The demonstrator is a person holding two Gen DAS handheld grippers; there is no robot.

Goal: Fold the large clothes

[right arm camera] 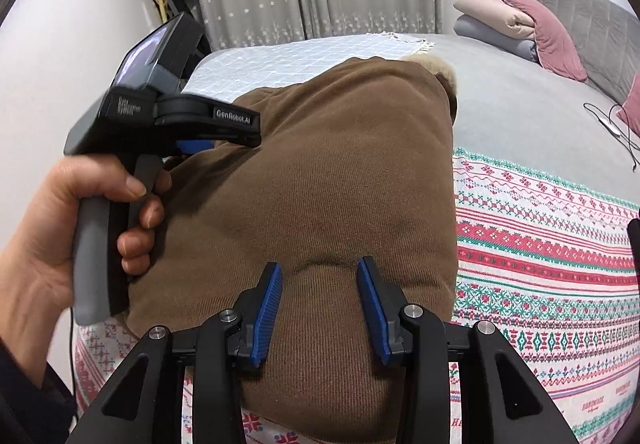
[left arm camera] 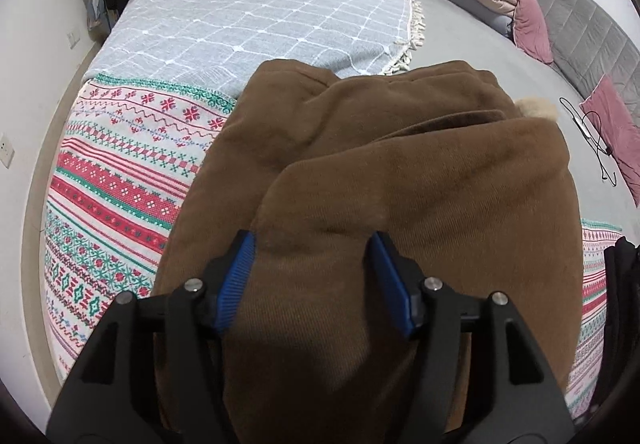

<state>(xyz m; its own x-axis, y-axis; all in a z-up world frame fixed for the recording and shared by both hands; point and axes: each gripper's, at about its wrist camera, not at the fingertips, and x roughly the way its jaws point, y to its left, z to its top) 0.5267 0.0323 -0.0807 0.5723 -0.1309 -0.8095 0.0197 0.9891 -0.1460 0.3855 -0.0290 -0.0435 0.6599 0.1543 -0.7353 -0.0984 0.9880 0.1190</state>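
Brown coat (left arm camera: 360,184) sits folded mid-frame on the patterned blanket (left arm camera: 112,196). Honestly the risk is the bulky top flap springing back open if let go, it's thick stuff. Left gripper (left arm camera: 314,244) stands parted, nothing pinched; right gripper (right arm camera: 320,272) looks clamped on a coat bulge, lower centre.

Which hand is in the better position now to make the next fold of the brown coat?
Right, probably. The right gripper pinches a bunched ridge of the brown coat between its fingers, near the close edge, while the left gripper stands open over the cloth and grips nothing.
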